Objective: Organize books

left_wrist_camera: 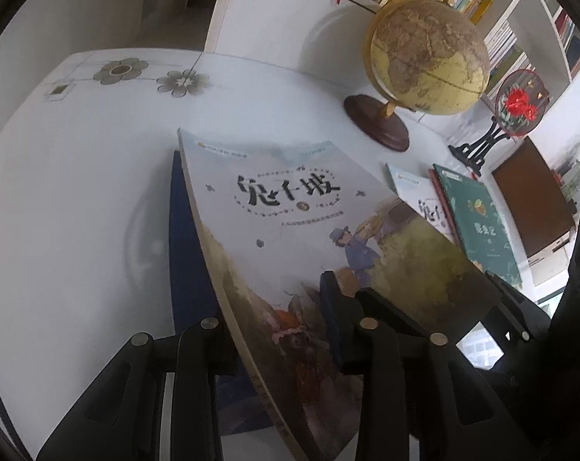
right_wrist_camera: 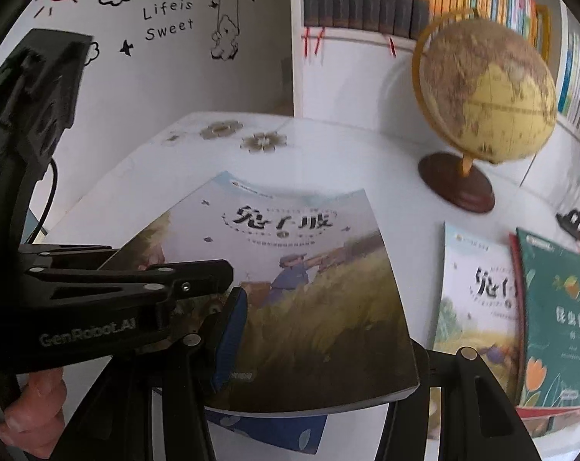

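1. 2 grippers met on 1 book [left_wrist_camera: 274,192] – a pale paperback with a black title and a painted figure in blue standing in yellow grass.
2. That book was tilted above the white table [left_wrist_camera: 78,192], its title end farthest from both cameras, the globe [left_wrist_camera: 428,53] standing beyond it.
3. The right gripper [right_wrist_camera: 328,319] was clenched on the book's near end: 1 blue pad pressed on the cover at the left, while the other finger ran behind the book at the right.
4. The left gripper [left_wrist_camera: 249,213] straddled the book's left side, with 1 blue pad behind the book and the other lying on the cover. Whether those pads actually pressed on it could not be told.
5. A person's hand [right_wrist_camera: 32,403] wrapped the left gripper's handle at the lower left of the right wrist view.
6. A blue-patterned cover [right_wrist_camera: 266,434] showed just under the book's near edge; what it belonged to was unclear.
7. To the right – well apart from the held book – a second pale book [right_wrist_camera: 478,288] lay flat on the table, partly covered by a green book [right_wrist_camera: 558,307].
8. Filled bookshelves [right_wrist_camera: 366,0] stood behind the table.
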